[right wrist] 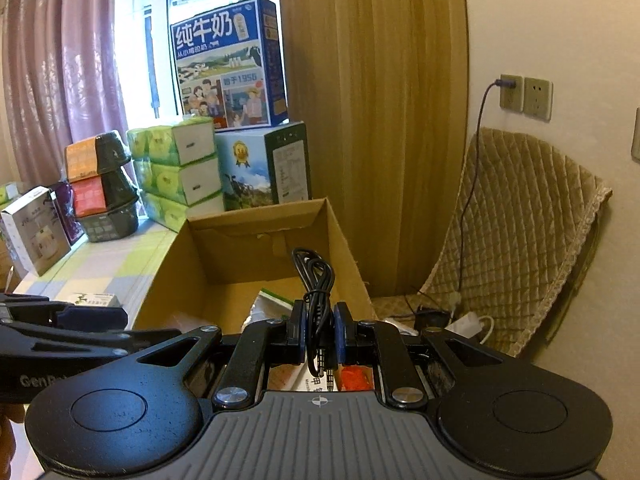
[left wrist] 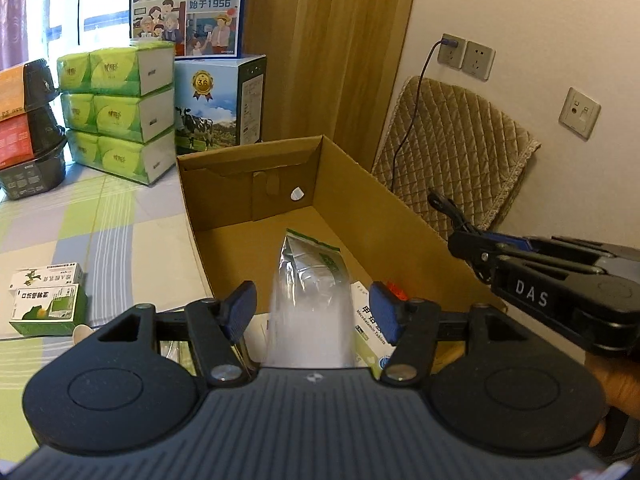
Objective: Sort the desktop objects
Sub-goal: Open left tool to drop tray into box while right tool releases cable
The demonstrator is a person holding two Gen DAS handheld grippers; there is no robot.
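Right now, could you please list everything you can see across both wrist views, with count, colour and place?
cardboard box: one, brown, open, on the table ahead of both grippers
foil pouch: one, silver with green print, in the box, between the left gripper's open fingers
medicine boxes: two, white and green, stacked on the table left of the box
tablet box: one, white and blue, in the box
audio cable: one, black, coiled, pinched by the right gripper
tissue packs: several, green, stacked behind
milk cartons: two, blue, stacked behind
quilted cushion: one, tan, against the wall
wall sockets: two, one holding a purple plug
left gripper: black, blue pads, open
right gripper: black, blue pads, shut
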